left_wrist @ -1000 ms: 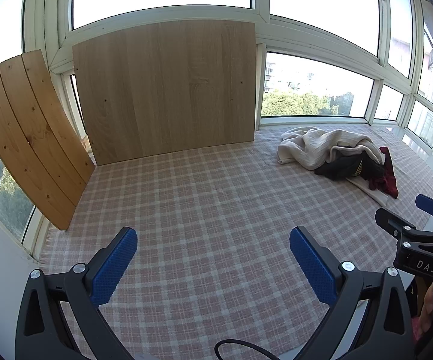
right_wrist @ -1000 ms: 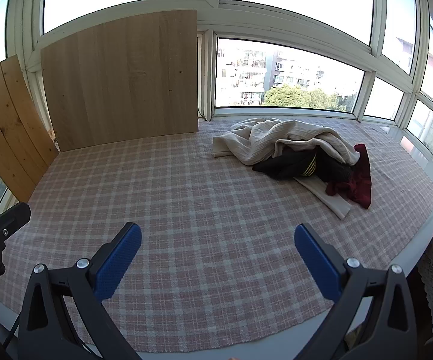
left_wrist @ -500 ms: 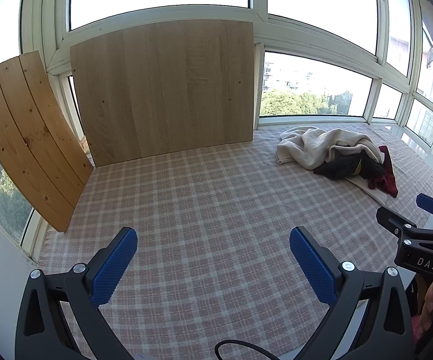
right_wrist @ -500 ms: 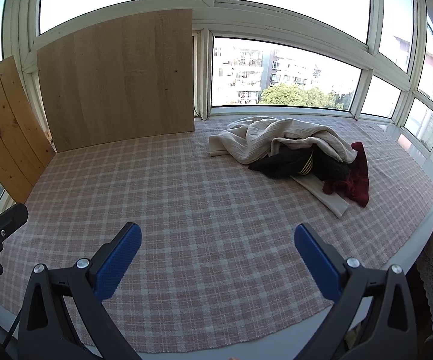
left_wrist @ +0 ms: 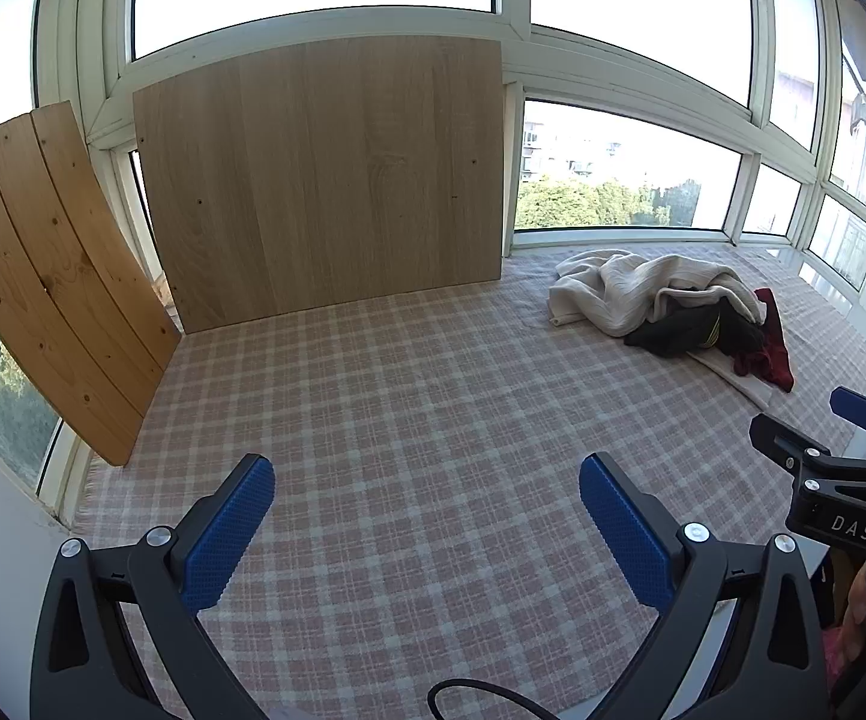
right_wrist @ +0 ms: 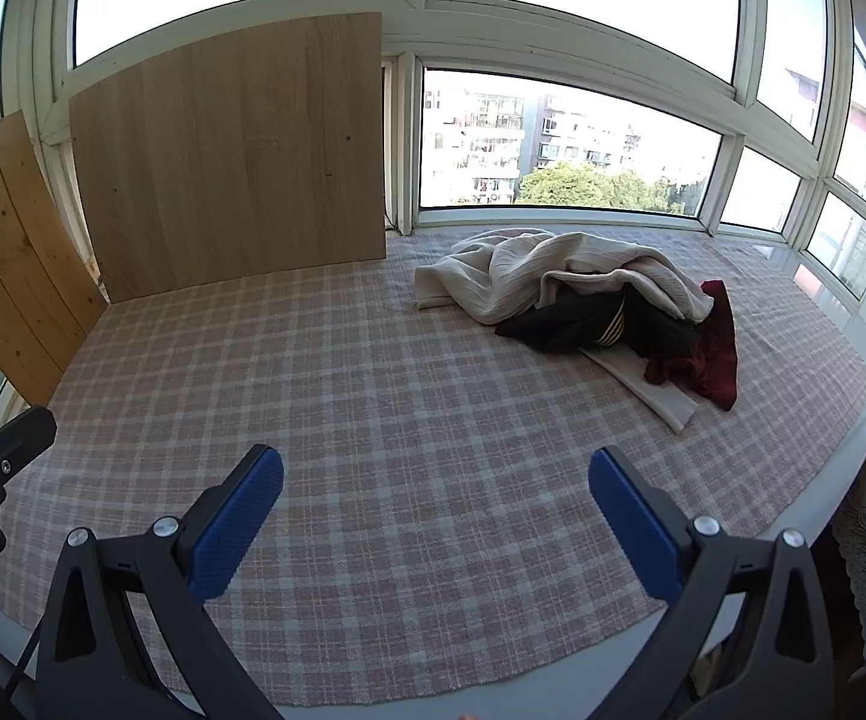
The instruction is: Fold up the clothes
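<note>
A pile of clothes lies at the far right of the checked tablecloth (right_wrist: pixel 372 420): a cream knit garment (right_wrist: pixel 529 276) on top, a black garment with gold stripes (right_wrist: pixel 577 324) under it, and a dark red garment (right_wrist: pixel 715 354) at its right. The pile also shows in the left wrist view (left_wrist: pixel 661 294). My left gripper (left_wrist: pixel 426 498) is open and empty above the near part of the cloth. My right gripper (right_wrist: pixel 436 498) is open and empty, well short of the pile. The right gripper's side shows in the left wrist view (left_wrist: pixel 841 438).
A large wooden board (right_wrist: pixel 234 162) leans against the windows at the back. A slatted pine board (left_wrist: pixel 42 270) leans at the left. Windows surround the table. The table's front edge (right_wrist: pixel 733 546) curves near my right gripper. A black cable (left_wrist: pixel 481 693) shows at the bottom.
Both views have shifted slightly; the pile sits a little closer and lower in the right wrist view. Both grippers stay open and empty.
</note>
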